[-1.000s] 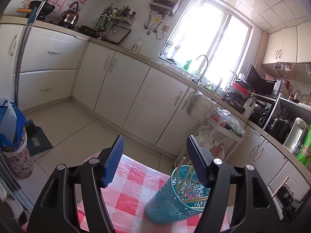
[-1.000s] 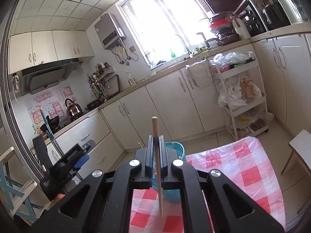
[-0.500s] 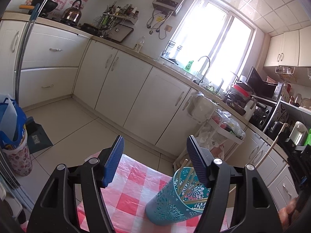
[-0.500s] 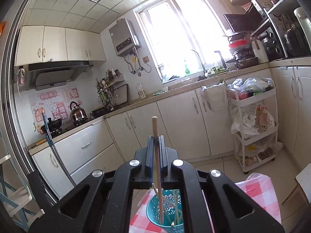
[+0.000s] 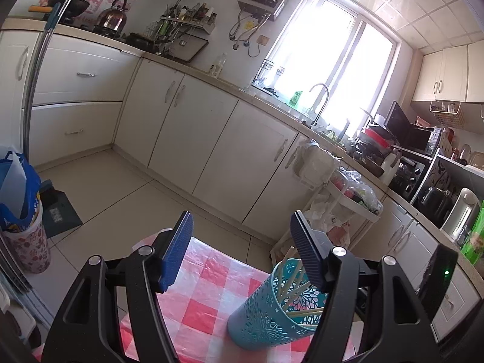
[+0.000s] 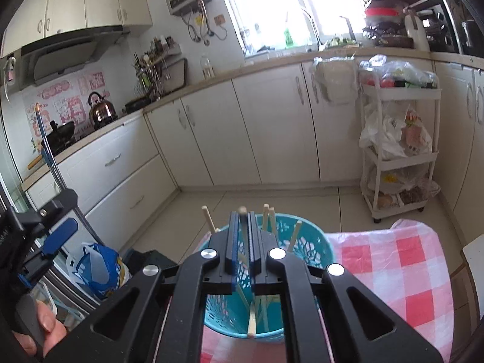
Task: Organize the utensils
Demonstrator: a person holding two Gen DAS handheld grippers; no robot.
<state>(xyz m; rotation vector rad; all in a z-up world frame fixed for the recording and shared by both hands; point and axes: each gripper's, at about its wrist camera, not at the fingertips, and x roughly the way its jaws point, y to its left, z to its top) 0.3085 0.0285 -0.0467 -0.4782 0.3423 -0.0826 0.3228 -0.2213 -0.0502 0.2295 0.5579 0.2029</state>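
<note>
Inside teal holder, chopstick tip hidden, right gripper pinching

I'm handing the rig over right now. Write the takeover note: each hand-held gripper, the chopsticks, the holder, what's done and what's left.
Right hand-held gripper: shut on one chopstick, whose lower end is inside the teal holder.
Left hand-held gripper: open, empty, beside the holder and not touching it.
Holder stands on the checked tablecloth, with several chopsticks already in it.
Left: release this chopstick into the holder. Whether more utensils wait elsewhere cannot be seen.
</note>
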